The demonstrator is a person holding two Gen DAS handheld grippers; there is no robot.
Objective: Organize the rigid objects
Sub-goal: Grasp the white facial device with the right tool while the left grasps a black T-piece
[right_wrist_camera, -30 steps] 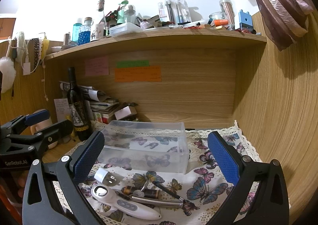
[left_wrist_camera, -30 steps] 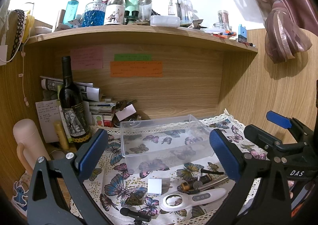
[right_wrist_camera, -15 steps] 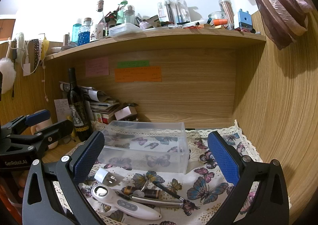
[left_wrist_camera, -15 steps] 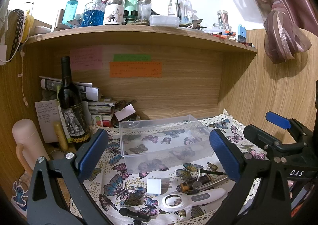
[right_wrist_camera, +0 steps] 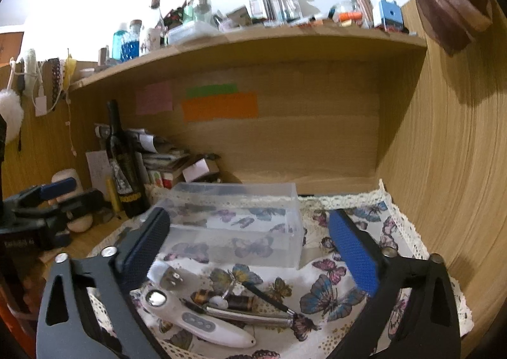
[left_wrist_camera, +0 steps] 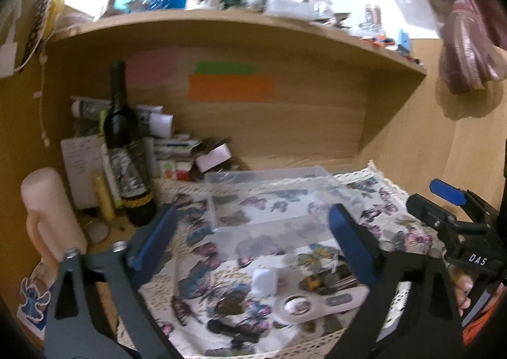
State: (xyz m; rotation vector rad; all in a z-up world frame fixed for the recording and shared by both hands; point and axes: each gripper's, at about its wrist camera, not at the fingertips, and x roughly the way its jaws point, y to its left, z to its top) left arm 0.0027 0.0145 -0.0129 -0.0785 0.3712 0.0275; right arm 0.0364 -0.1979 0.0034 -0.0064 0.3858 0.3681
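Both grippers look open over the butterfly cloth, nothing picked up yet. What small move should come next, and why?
Probably lower the right gripper onto the white handheld device. It lies loose on the cloth in front of the empty clear box, nearest that gripper. The left gripper is also open and holds nothing.

left wrist: motion-blurred (all over); right wrist: sharp | wall glare above | fisheye-bent edges

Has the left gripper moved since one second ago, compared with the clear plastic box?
Yes. In the left wrist view the left gripper has dipped: the clear plastic box and wine bottle sit higher in frame, and the picture is motion-blurred.
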